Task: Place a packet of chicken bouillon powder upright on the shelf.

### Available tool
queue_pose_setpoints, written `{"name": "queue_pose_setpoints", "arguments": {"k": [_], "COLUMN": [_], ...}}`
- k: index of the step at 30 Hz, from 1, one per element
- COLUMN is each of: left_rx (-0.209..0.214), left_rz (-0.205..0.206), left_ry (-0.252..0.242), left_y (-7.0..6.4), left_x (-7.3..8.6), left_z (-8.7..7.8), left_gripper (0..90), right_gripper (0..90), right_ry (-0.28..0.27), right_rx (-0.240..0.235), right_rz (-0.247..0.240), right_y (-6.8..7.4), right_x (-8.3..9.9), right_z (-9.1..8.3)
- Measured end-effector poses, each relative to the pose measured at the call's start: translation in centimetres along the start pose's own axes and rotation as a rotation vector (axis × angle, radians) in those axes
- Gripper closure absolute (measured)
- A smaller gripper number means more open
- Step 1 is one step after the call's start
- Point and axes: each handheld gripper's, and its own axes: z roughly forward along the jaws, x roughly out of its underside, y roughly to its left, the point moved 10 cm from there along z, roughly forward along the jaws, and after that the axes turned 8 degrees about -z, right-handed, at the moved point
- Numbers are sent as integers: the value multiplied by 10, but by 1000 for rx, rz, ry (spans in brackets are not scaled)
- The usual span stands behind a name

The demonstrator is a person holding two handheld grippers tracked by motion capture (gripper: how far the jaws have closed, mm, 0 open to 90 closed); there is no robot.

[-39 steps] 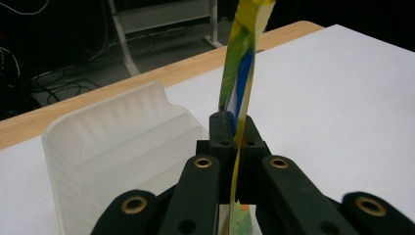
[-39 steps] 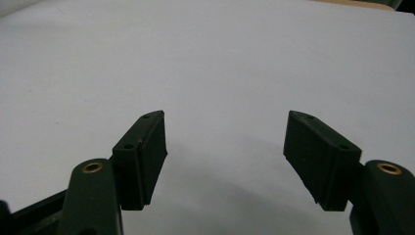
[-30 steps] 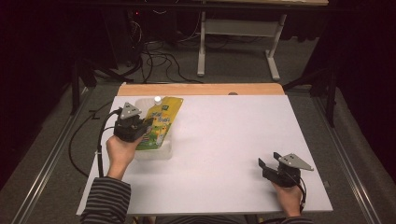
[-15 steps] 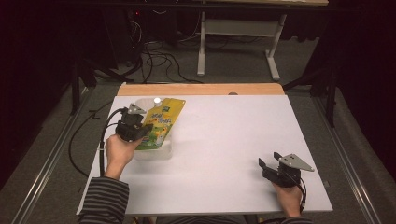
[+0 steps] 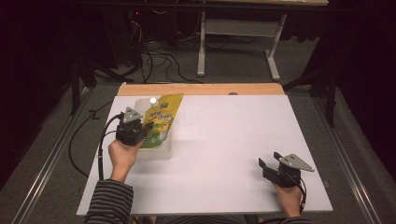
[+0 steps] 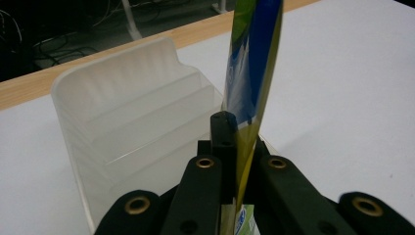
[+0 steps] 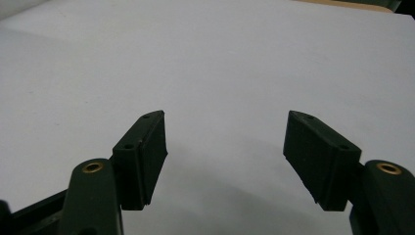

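left tool (image 5: 140, 130): clamped on yellow spout pouch (image 5: 161, 120) over clear bin (image 6: 132, 127) | pouch likely soft, slippery, best gripped at its edge | right tool (image 7: 225, 156): wide, empty

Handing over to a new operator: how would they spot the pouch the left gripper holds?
On the white table, look near its far left edge, at the translucent plastic rack. The pouch above it, clamped in the left gripper, is glossy yellow-green with a white cap.
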Motion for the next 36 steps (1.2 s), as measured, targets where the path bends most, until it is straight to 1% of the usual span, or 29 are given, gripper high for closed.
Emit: {"name": "queue_pose_setpoints", "arguments": {"k": [2, 4, 7, 9, 10, 12, 15, 16, 17, 22, 23, 24, 25, 28, 29, 30, 31, 34, 36], "left_rx": [7, 15, 19, 3, 3, -3, -21, -27, -36, -44, -50, -50, -54, -55, -53, -53, -56, -48, -39], "left_rz": [7, -2, -8, -4, -4, 0, -15, -16, -25, -38, -52, -52, -57, -60, -53, -41, -13, -18, -9], "left_ry": [-5, -18, -16, 4, 4, 21, 46, 58, 73, 95, 112, 112, 122, 137, 140, 137, 114, 95, 73], "left_y": [1, 2, 4, 5, 5, 6, 8, 9, 11, 12, 13, 13, 14, 14, 13, 12, 12, 12, 12], "left_x": [3, 3, 4, 6, 6, 8, 9, 10, 10, 12, 13, 13, 14, 15, 16, 17, 18, 18, 19], "left_z": [-1, -3, -6, -8, -8, -10, -12, -13, -14, -15, -15, -15, -15, -16, -17, -17, -17, -17, -18], "left_gripper": [900, 900, 896, 894, 893, 891, 888, 888, 886, 885, 884, 884, 884, 885, 888, 893, 899, 900, 900], "right_gripper": [330, 329, 330, 330, 330, 330, 330, 330, 330, 330, 330, 330, 330, 330, 331, 331, 331, 332, 332], "right_ry": [3, 3, 4, 3, 3, 3, 1, 1, 2, 3, 2, 2, 2, 5, 6, 6, 10, 9, 9], "right_rx": [1, 0, 1, 1, 1, 2, 2, 2, 1, 2, 3, 3, 4, 2, 2, 2, 3, 4, 6], "right_rz": [2, 1, -2, -1, -1, -4, -6, -6, -5, -5, -5, -5, -5, -9, -9, -10, -11, -10, -9], "right_y": [0, 0, 0, 0, 0, 0, 1, 1, 1, 1, 1, 1, 1, 0, 1, 1, 1, 1, 1], "right_x": [0, 0, 0, 0, 0, 0, 0, 0, 0, 0, 0, 0, 0, 0, 0, 0, 0, 0, 0], "right_z": [0, 0, 0, 0, 0, 0, 0, 0, 0, 0, 0, 0, 0, 0, 0, 1, 1, 0, 1]}}
